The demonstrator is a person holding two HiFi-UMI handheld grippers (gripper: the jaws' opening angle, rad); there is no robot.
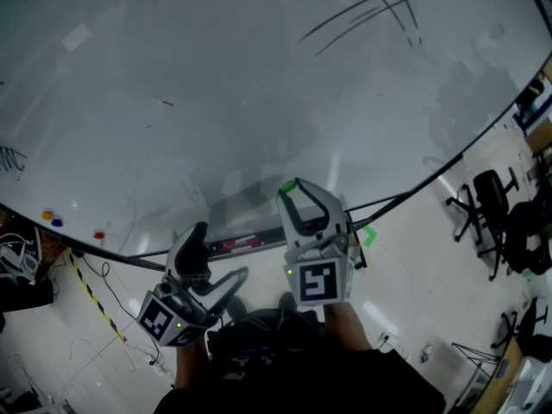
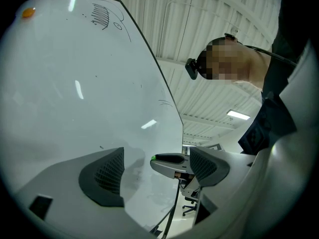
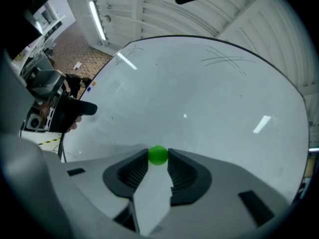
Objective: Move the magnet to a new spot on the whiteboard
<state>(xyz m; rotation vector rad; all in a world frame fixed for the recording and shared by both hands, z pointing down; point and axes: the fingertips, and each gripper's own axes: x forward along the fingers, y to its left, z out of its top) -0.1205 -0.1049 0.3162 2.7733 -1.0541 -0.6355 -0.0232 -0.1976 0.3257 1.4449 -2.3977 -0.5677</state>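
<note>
Long ceiling strip lights point(image 3: 97, 20) are glaring as white streaks on the glossy white whiteboard point(image 3: 199, 98); wide-angle lenses are bending and darkening every corner.

The right gripper point(image 1: 291, 188) was held up with its jaws pointing up and away from the person, and the tips were pinched on a small green magnet point(image 3: 158, 155). The left gripper point(image 1: 220, 253) sat lower, just beside it, tilted toward the right, its jaws wide apart and gripping nothing. The right marker cube point(image 1: 317, 283) and the left marker cube point(image 1: 159, 317) faced the head camera.
</note>
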